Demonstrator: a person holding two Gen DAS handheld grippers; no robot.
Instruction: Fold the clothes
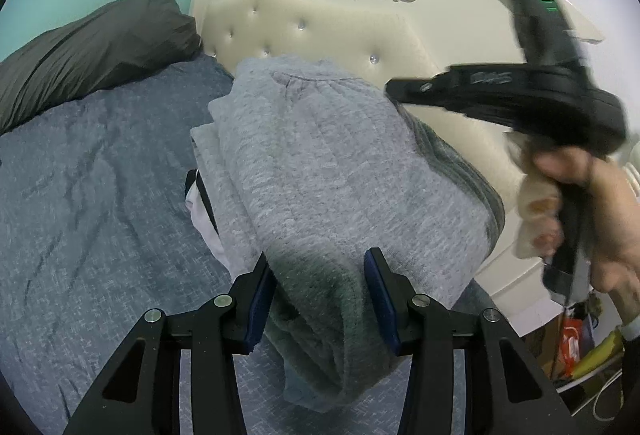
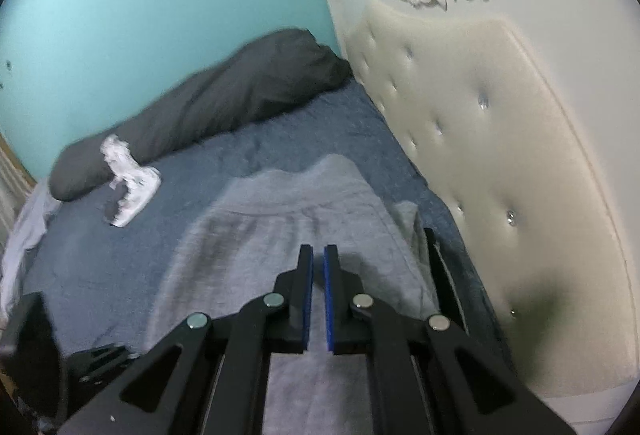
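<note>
A folded grey knit garment (image 1: 328, 155) lies on the blue bedsheet (image 1: 100, 175) close to the headboard. Its near end is bunched into a thick fold between the blue pads of my left gripper (image 1: 320, 259), which is shut on it. Over the garment's far right corner hovers my right gripper (image 1: 394, 89), blurred and held by a hand (image 1: 600, 203). In the right wrist view, the right gripper (image 2: 318, 253) is shut with nothing between its pads, above the same grey garment (image 2: 280, 219). A white piece with a black strap (image 1: 200, 211) peeks out under the garment's left side.
A dark grey pillow (image 2: 224, 95) lies along the teal wall. A crumpled white garment (image 2: 128, 179) sits beside it, and pale cloth (image 2: 24, 231) hangs off the bed's left edge. The cream tufted headboard (image 2: 480, 155) closes off the right. Floor clutter (image 1: 572, 343) shows past the bed.
</note>
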